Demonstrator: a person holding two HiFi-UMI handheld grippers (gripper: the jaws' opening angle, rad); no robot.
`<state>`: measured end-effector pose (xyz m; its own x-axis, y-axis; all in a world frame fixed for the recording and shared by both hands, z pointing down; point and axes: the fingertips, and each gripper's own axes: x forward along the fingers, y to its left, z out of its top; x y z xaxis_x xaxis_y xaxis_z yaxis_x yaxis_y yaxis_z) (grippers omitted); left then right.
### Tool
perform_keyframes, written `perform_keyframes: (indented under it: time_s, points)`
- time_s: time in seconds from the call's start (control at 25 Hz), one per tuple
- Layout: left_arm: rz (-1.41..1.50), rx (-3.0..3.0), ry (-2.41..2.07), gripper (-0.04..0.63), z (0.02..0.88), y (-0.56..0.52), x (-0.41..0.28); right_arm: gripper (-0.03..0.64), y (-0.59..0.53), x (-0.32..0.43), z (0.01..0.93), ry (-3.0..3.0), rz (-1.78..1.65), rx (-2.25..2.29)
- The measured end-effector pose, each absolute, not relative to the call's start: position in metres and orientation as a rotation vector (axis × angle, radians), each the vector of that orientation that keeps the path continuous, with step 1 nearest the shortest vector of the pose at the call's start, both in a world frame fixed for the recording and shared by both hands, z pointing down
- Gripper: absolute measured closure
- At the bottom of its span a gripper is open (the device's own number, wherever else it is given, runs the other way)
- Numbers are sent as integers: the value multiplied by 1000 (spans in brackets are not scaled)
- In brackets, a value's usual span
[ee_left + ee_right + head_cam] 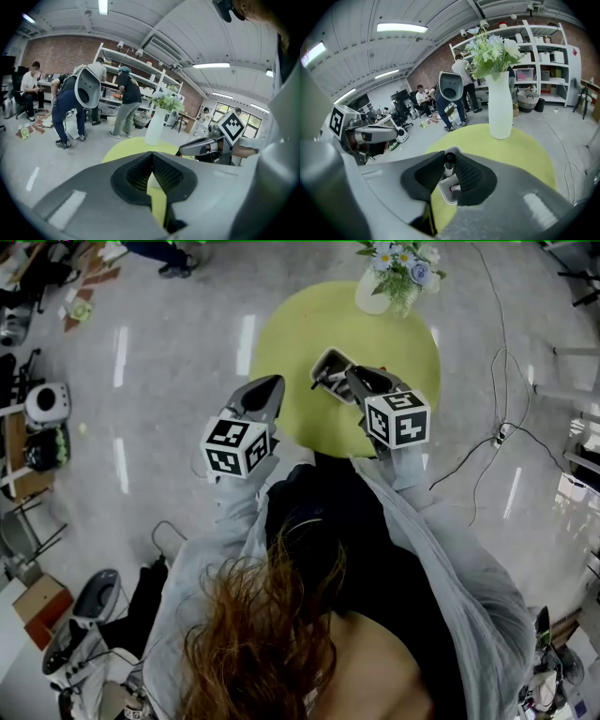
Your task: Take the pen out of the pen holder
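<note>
Grippers both tilt downward over the round yellow-green table (291,343). Right gripper (450,156) has its ribbed dark pads pinched on a slim white pen (449,168) with a black cap, upright over the boxy pale pen holder (442,193). Left gripper (151,164) sits beside it, pads pressed together on nothing.

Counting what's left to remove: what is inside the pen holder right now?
One pen stands upright at the mouth of the pen holder, clamped in the right gripper. Beside it lies another item with a red mark. The jaws cover the rest, including the pen's lower end.
</note>
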<state>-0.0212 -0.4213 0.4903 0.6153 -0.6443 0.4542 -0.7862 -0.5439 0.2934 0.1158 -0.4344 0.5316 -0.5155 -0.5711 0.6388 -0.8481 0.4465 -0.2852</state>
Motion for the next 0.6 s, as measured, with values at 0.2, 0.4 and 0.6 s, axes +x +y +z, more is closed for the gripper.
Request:
perform_keyframes:
  time_s: [0.2,0.4,0.6]
  points:
    - [389,2395,-1121,578,488,-410,-23,543,-428,122,519,-2253,770,1258]
    - [369,2424,-1117,578,480,-400,-27,543,-421,123,498,-2270,701,1316]
    - [341,2454,-1117,578,469,-391,-32,543,-412,122,471,-2299,619,1383]
